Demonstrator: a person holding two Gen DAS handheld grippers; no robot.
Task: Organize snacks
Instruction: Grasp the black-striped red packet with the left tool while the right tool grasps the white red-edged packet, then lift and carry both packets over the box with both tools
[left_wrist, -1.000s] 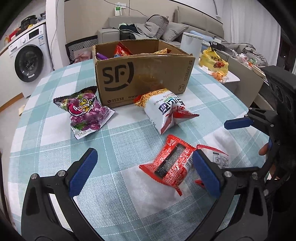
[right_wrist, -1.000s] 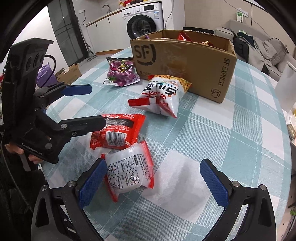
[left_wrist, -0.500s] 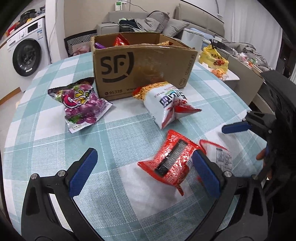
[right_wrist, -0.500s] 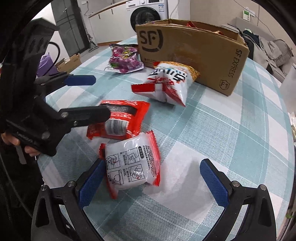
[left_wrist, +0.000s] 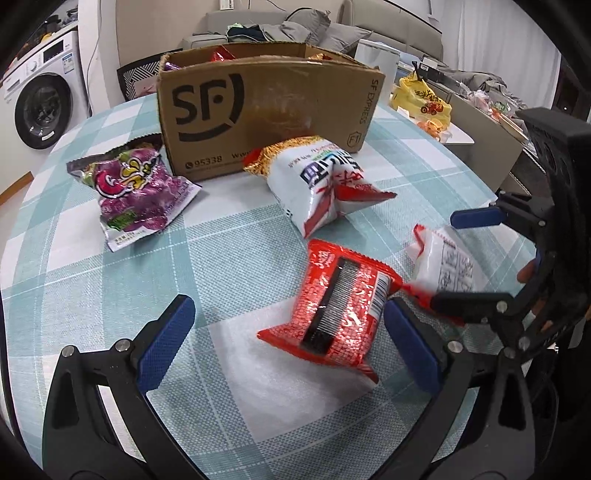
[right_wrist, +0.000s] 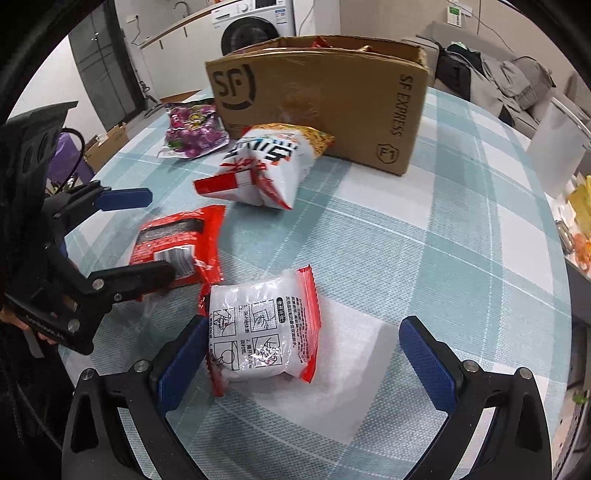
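A brown SF cardboard box (left_wrist: 266, 110) (right_wrist: 325, 99) with snacks inside stands at the far side of the checked table. My left gripper (left_wrist: 291, 347) is open, and a red packet (left_wrist: 340, 310) (right_wrist: 177, 240) lies between its fingers, close to the right pad. My right gripper (right_wrist: 306, 365) is open around a white packet with red ends (right_wrist: 262, 332) (left_wrist: 447, 262), which sits by its left pad. A purple packet (left_wrist: 136, 188) (right_wrist: 192, 129) and a white, red and gold bag (left_wrist: 317, 184) (right_wrist: 266, 166) lie in front of the box.
The teal and white tablecloth (left_wrist: 221, 240) covers a round table. A washing machine (left_wrist: 40, 107) stands far left, a sofa (left_wrist: 295, 29) behind the box. A yellow bag (left_wrist: 421, 99) and a white bin (right_wrist: 554, 147) sit past the table's edge.
Both grippers have moved lower and closer to the table. The red packet now lies between the left fingers and the white packet sits deeper between the right fingers. Both stay open.
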